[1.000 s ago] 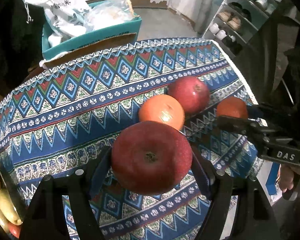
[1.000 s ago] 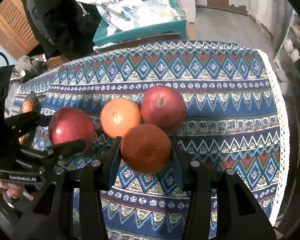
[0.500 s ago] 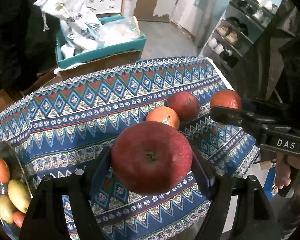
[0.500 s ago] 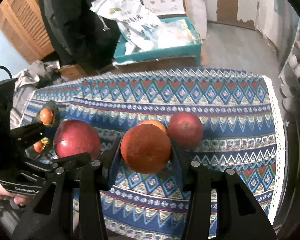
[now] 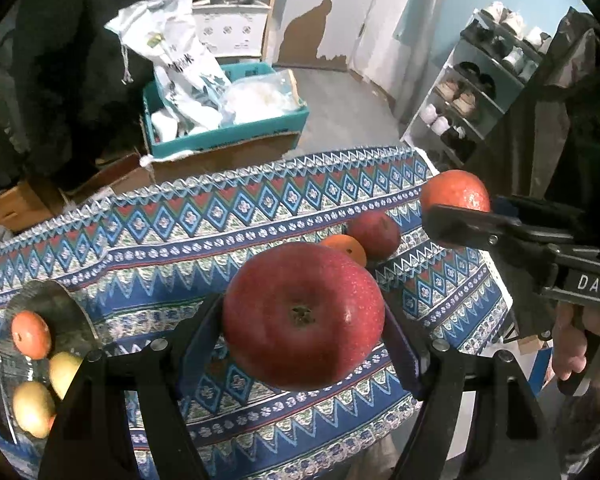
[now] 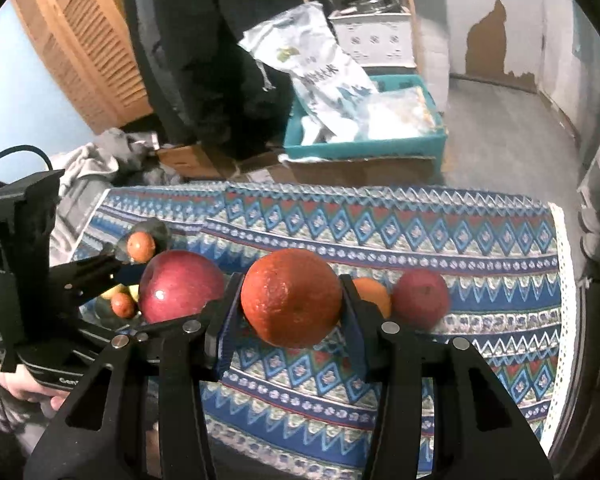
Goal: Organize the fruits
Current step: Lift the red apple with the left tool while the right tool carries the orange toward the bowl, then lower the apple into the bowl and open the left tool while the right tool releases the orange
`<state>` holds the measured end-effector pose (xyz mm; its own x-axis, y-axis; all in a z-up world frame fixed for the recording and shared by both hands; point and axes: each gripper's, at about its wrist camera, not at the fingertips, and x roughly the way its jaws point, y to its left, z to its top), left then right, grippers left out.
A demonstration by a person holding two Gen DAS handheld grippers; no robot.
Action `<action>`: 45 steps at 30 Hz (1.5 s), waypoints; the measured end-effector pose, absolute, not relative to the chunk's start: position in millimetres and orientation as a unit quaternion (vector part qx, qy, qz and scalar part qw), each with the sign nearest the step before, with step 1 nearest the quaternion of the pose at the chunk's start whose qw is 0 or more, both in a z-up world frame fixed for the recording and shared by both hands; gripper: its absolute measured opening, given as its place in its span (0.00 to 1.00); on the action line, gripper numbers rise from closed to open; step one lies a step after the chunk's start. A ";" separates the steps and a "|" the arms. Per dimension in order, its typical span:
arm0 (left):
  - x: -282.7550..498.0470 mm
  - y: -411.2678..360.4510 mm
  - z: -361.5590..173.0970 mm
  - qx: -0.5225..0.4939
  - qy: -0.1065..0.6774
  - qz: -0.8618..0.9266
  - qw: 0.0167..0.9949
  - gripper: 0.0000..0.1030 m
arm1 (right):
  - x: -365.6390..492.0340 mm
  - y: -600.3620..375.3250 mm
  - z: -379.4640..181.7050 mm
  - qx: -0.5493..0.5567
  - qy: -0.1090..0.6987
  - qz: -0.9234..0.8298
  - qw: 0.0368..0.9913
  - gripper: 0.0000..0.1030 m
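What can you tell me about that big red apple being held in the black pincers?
The red apple is large, round and glossy, deep red with fine pale speckles. Its dimpled end with a brown, dried centre faces the left wrist camera. It hangs above the patterned tablecloth, clear of it, clamped at its two sides between the blue pads of the left gripper. Only those pads touch it. From the right wrist camera it shows a bright highlight.

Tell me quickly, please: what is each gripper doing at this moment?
Left gripper: closed on the red apple.
Right gripper: closed on the orange.
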<state>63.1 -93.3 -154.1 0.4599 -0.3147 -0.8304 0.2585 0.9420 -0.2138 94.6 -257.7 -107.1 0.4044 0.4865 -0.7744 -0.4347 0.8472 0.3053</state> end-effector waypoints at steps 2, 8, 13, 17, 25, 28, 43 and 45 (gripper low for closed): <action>60.2 -87.5 -149.0 -0.029 0.487 -0.167 0.857 0.76 | 95.3 -251.0 -103.4 0.025 0.469 0.280 0.837 0.44; 53.4 -67.2 -138.1 -0.037 0.479 -0.159 0.862 0.76 | 95.3 -230.3 -95.1 0.021 0.463 0.294 0.836 0.44; 48.5 -49.9 -134.3 -0.047 0.476 -0.150 0.865 0.76 | 96.7 -213.0 -92.3 0.016 0.461 0.304 0.833 0.44; 45.6 -33.1 -133.0 -0.053 0.474 -0.141 0.867 0.76 | 97.8 -196.7 -90.9 0.012 0.461 0.315 0.830 0.44; 39.6 6.3 -136.2 -0.074 0.474 -0.114 0.870 0.76 | 104.4 -163.7 -95.4 0.011 0.468 0.334 0.818 0.44; 37.6 19.9 -138.3 -0.081 0.474 -0.103 0.870 0.76 | 106.5 -148.1 -95.8 0.008 0.470 0.343 0.813 0.44; 31.1 91.9 -153.0 -0.111 0.479 -0.041 0.870 0.76 | 117.3 -67.9 -106.4 -0.018 0.481 0.381 0.789 0.44; 30.7 99.9 -155.9 -0.116 0.481 -0.034 0.868 0.76 | 118.8 -55.1 -110.0 -0.024 0.484 0.385 0.785 0.44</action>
<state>30.7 99.9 -155.9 0.5348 -0.1700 -0.8277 -0.0526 0.9710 -0.2333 118.8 -55.1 -110.0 0.2349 0.5811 -0.7792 -0.6275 0.7029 0.3350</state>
